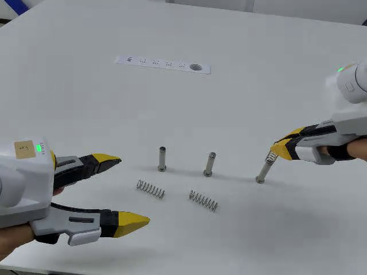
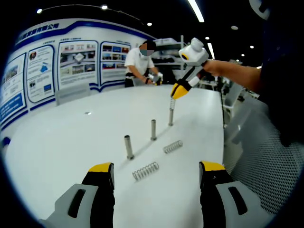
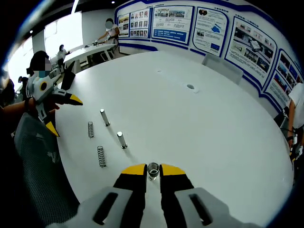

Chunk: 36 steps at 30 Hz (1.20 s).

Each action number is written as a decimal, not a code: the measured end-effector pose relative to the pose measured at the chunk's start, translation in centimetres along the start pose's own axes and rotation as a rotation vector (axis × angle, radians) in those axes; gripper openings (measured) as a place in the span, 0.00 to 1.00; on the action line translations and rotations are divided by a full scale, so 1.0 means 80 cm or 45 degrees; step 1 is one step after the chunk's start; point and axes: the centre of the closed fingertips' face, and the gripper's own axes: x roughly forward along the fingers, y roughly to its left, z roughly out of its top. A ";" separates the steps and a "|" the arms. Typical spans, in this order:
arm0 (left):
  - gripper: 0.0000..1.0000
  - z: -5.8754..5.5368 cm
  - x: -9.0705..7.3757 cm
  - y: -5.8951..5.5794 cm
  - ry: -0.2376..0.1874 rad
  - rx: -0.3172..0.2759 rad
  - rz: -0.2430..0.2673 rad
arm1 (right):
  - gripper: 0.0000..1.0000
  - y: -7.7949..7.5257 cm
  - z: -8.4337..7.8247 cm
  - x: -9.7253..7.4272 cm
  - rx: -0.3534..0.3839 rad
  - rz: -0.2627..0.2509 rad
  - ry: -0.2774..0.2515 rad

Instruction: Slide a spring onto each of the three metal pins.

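Right gripper (image 1: 276, 150), closed on a spring (image 1: 270, 156), holds it coaxial atop the pin (image 1: 263, 173) nearest the table's (image 1: 241, 40) right edge; left gripper (image 1: 133, 188) stands wide open, empty.

Probably an office showroom: blue-trimmed poster boards (image 3: 180, 21) run behind a large white table (image 3: 190, 118).

Three metal pins and three coil springs on the white bench (image 1: 80, 120).
Left pin (image 1: 162, 158) and middle pin (image 1: 210, 164): silvery, flanged foot, upright, bare. Right pin (image 1: 264, 172): leaning, third spring (image 1: 271, 156) at its top end. Left loose spring (image 1: 150, 189) and right loose spring (image 1: 203, 200): lying flat near the upright pins, apart.
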 end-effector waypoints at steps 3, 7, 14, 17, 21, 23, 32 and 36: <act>0.74 -0.001 0.000 -0.001 0.004 -0.002 -0.002 | 0.11 -0.002 -0.003 0.002 0.007 0.001 0.004; 0.74 -0.001 0.001 0.000 0.008 -0.003 -0.001 | 0.11 -0.004 -0.008 0.007 0.021 0.005 0.008; 0.74 -0.001 0.001 0.001 0.011 -0.003 0.002 | 0.12 -0.005 -0.019 0.018 0.046 0.017 0.018; 0.74 -0.002 0.001 0.000 0.016 -0.005 0.002 | 0.12 -0.005 -0.022 0.022 0.056 0.024 0.025; 0.74 -0.003 0.001 0.000 0.019 -0.007 0.002 | 0.12 -0.006 -0.029 0.029 0.062 0.025 0.037; 0.74 -0.003 0.000 0.000 0.020 -0.009 0.004 | 0.12 -0.006 -0.031 0.032 0.064 0.026 0.043; 0.74 -0.005 0.001 0.001 0.024 -0.016 0.006 | 0.12 -0.004 -0.040 0.040 0.068 0.036 0.067; 0.74 -0.005 0.001 0.001 0.026 -0.019 0.007 | 0.12 -0.003 -0.044 0.043 0.067 0.041 0.076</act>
